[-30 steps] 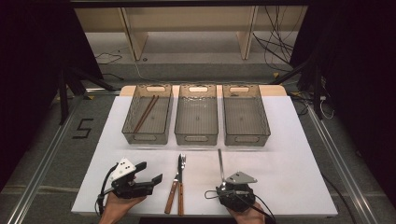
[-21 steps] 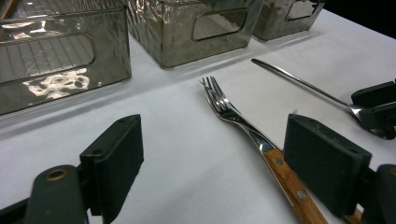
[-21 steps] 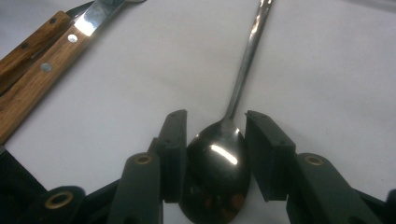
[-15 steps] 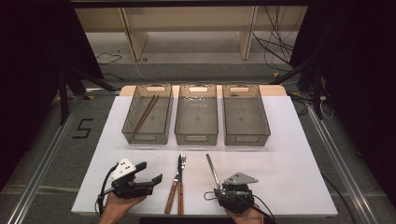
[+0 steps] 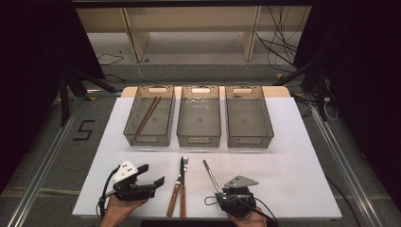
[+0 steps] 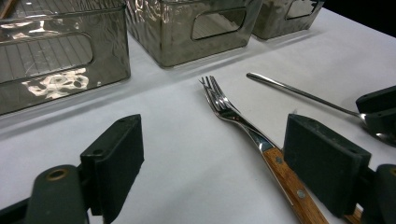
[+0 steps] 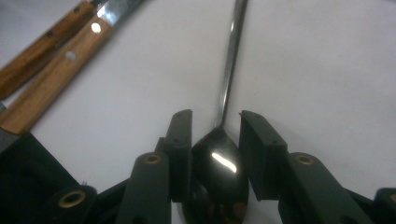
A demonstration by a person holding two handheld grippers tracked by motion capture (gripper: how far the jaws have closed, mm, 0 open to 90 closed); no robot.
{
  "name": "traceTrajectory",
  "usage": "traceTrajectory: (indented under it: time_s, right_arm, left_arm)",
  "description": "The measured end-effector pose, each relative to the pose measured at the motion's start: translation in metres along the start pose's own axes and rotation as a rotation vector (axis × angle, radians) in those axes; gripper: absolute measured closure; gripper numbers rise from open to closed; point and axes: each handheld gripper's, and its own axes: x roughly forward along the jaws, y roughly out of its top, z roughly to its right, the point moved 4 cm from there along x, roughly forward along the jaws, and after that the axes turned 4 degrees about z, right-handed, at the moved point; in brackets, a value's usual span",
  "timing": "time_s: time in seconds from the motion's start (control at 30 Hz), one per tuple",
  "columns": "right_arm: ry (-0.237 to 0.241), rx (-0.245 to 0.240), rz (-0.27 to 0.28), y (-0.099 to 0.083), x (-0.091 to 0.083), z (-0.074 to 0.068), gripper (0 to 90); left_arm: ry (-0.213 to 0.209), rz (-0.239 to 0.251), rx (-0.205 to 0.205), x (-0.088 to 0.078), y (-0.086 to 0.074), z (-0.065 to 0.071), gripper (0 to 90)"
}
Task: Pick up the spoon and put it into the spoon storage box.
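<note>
Steel spoon (image 7: pixel 219 163), glossy bowl (slim handle), between closing right hand-held gripper (image 7: pixel 215 123) jaws, apparently touching.

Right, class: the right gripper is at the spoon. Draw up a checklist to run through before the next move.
1. Spoon bowl between the right gripper fingers, which have just been closing: ok.
2. Fingers pressing firmly on the spoon: cannot tell.
3. Spoon handle lying apart from the fork: ok.
4. Left gripper open, holding nothing: ok.
5. Middle bin and right bin empty: ok.
</note>
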Motion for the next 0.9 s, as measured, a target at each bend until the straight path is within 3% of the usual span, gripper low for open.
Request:
traceTrajectory:
  time_s: [0.13,0.3,0.43,0.7,0.9]
  right_arm:
    - [0.012,-0.015,-0.017,0.001,0.001,0.001,66.2]
    - [0.046,0.007,-0.047,0.007,0.005,0.005,69.7]
    - [0.013,-0.035,-0.067,0.010,0.010,0.001,72.3]
    - [-0.006,-0.006,-0.054,0.013,0.013,0.004,82.3]
    - [-0.014,0.010,-0.046,0.013,0.014,0.005,84.0]
  left_arm:
    - [-0.001,-0.002,0.002,0.001,0.000,0.000,20.1]
    - [0.000,-0.005,0.005,0.001,0.000,0.001,20.1]
    - [0.000,-0.004,0.007,0.001,0.000,0.001,20.1]
    - [-0.003,-0.003,0.007,0.002,0.000,0.002,20.2]
    - [-0.005,-0.006,0.008,0.002,0.000,0.001,20.2]
